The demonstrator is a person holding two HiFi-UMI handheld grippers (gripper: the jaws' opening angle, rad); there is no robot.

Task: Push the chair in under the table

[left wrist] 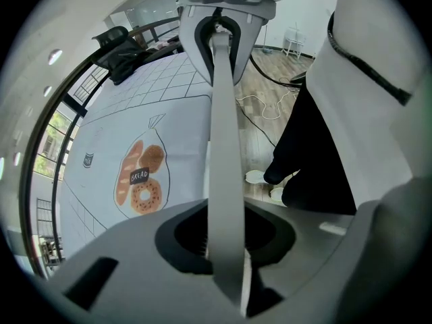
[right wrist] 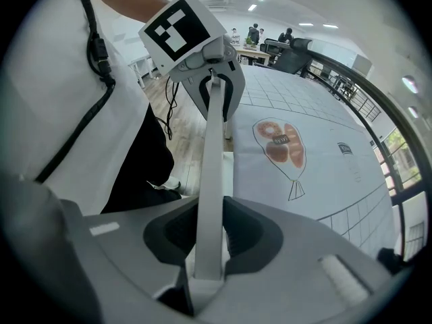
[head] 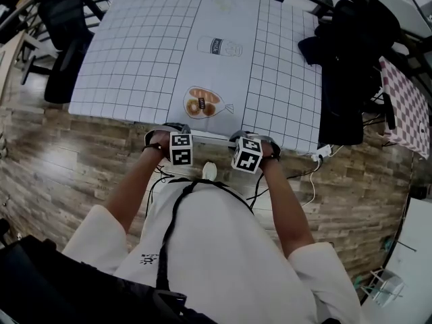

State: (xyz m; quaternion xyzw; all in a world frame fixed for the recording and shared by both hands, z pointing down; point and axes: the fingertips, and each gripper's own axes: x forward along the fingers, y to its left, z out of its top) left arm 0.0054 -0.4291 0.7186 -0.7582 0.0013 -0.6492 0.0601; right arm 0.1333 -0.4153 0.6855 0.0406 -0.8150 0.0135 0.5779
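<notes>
A thin white chair back rail [head: 210,136] runs along the near edge of the white gridded table [head: 135,59]; the rest of the chair is hidden. My left gripper [head: 174,139] and right gripper [head: 251,146] hold this rail side by side, pointing down. In the left gripper view the rail [left wrist: 226,113] runs from my left gripper [left wrist: 226,238] up to the right gripper [left wrist: 226,19]. In the right gripper view my right gripper [right wrist: 208,238] clamps the rail [right wrist: 214,147], and the left gripper [right wrist: 202,52] grips it further along.
A bread drawing [head: 202,103] and a bottle drawing [head: 219,46] are printed on the table cover. Black clothing [head: 344,66] hangs over the table's right edge. A black office chair [head: 64,32] stands at the far left. Cables and a plug [head: 317,155] lie on the wooden floor.
</notes>
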